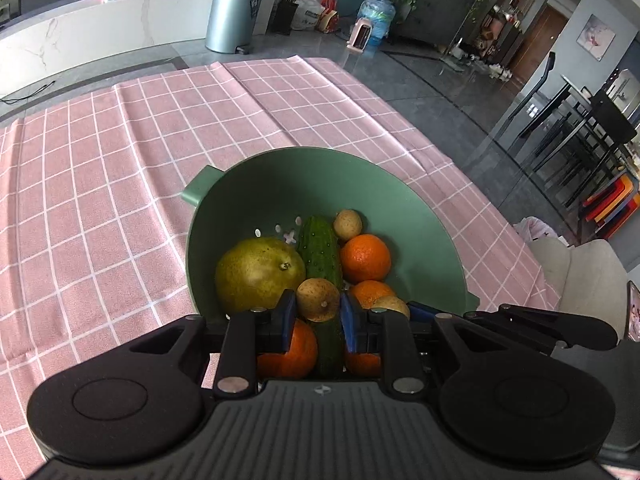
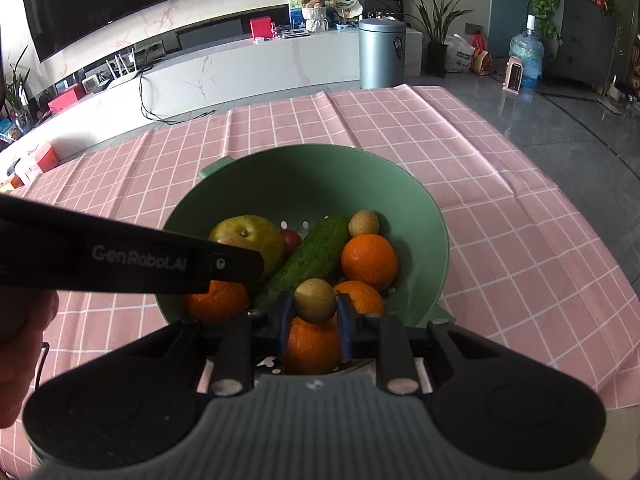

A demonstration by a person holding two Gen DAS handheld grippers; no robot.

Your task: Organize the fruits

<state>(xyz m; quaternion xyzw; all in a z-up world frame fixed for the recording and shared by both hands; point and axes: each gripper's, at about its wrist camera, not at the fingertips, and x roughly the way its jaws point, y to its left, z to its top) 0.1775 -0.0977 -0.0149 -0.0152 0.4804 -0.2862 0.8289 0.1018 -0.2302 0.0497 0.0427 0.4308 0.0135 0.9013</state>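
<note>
A green colander bowl (image 1: pixel 400 200) (image 2: pixel 420 208) on the pink checked cloth holds a yellow-green pear (image 1: pixel 256 272) (image 2: pixel 248 236), a cucumber (image 1: pixel 320 248) (image 2: pixel 312 252), several oranges (image 1: pixel 365 258) (image 2: pixel 369 256), a small tan longan (image 1: pixel 348 224) (image 2: pixel 363 223) and a red fruit (image 2: pixel 291 239). My left gripper (image 1: pixel 319 307) is shut on a tan longan (image 1: pixel 318 299) above the bowl. My right gripper (image 2: pixel 313 312) is shut on a tan longan (image 2: pixel 315 300) above an orange (image 2: pixel 310 346). The left gripper's black body (image 2: pixel 132 258) crosses the right wrist view.
The pink checked cloth (image 1: pixel 100 200) (image 2: pixel 520 240) covers the table, whose right edge drops to a grey floor. A metal bin (image 1: pixel 234 12) (image 2: pixel 382 52), a white counter (image 2: pixel 240 68), a water jug (image 1: pixel 376 20) and dark chairs (image 1: pixel 580 136) stand beyond.
</note>
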